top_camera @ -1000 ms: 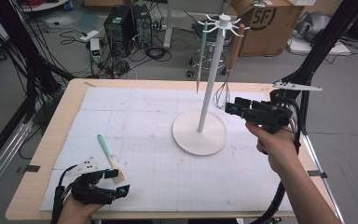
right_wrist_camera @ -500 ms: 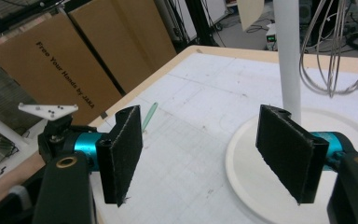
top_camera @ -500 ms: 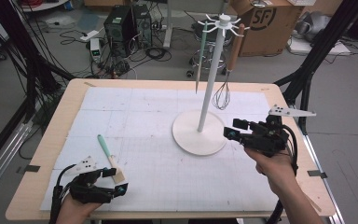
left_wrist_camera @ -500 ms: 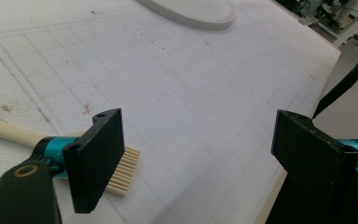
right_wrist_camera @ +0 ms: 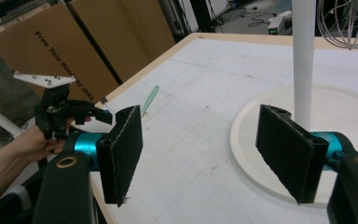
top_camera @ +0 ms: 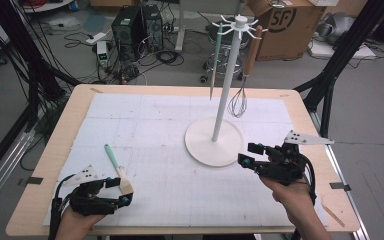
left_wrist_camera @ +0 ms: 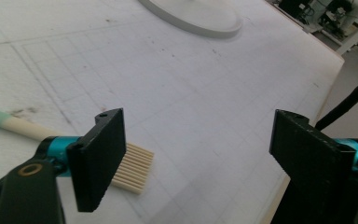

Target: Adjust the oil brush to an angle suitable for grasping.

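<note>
A: High view first. Left gripper [top_camera: 122, 192] sits low at the near left edge of the table [top_camera: 70, 130], the hand [top_camera: 75, 225] coming in from below and the tool lying roughly level, pointing right. Its jaws stand apart and have just been closing a little, with nothing between them. The brush [top_camera: 116, 167], mint handle and pale bristle head, lies on the white mat [top_camera: 145, 135] with its head just beside the fingertips.

B: Right side?

A: Right gripper [top_camera: 247, 155] is held by a hand [top_camera: 292, 197] with the forearm angled in from the lower right. It points left at the round base of the white stand [top_camera: 214, 141], just off the rim. Jaws apart, empty. A whisk [top_camera: 238, 100] and a mint-handled tool [top_camera: 215, 65] hang from the stand's hooks.

B: Left gripper view?

A: Jaws wide. Brush [left_wrist_camera: 133, 172] bristles sit just behind the left pad, flat on the mat; not gripped.

B: Right gripper view?

A: Jaws wide over the mat, the stand's pole [right_wrist_camera: 304, 60] behind the right pad. The left gripper [right_wrist_camera: 100, 116] and the brush's handle [right_wrist_camera: 150, 99] show beyond.
</note>
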`<state>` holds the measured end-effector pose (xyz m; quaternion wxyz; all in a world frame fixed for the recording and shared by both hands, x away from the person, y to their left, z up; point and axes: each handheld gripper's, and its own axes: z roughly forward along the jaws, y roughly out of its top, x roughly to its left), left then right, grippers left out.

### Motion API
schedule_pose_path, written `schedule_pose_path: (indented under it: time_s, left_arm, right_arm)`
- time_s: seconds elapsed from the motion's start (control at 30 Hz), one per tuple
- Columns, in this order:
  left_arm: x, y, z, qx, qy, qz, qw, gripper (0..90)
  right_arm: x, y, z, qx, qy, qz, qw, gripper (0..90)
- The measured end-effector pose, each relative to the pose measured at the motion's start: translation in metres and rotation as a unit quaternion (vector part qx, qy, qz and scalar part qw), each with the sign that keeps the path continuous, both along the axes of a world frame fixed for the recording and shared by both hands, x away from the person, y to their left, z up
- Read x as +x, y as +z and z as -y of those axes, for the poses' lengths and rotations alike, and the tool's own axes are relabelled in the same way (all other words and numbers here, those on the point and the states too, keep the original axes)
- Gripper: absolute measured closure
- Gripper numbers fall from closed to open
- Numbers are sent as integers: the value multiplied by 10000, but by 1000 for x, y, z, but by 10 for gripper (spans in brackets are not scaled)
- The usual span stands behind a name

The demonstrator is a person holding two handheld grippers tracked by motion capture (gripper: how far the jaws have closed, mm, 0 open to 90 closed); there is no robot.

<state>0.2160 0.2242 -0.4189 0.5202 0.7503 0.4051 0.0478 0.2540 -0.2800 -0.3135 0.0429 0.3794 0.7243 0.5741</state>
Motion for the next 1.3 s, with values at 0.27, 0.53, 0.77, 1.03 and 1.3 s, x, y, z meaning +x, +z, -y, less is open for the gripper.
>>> schedule_pose_path:
  time_s: [0.27, 0.53, 0.77, 1.03, 1.3]
  left_arm:
    - [14, -3, -29, 140, 533, -166, 9983, 332]
    - [29, -22, -48, 309, 768, -511, 9952, 593]
    - [41, -31, -47, 450, 616, -711, 9945, 857]
    - [53, -36, -40, 606, 805, -733, 9922, 892]
    - [53, -37, -19, 588, 598, -749, 9937, 882]
  right_arm:
    - [-2, -2, 4, 32, 25, 34, 10000, 310]
    - [-1, -1, 4, 132, 59, 8, 9999, 319]
    - [-1, -1, 2, 154, 87, -36, 9998, 328]
    - [-1, 0, 0, 160, 128, -64, 9998, 334]
    - [-2, 3, 7, 220, 71, -28, 9997, 335]
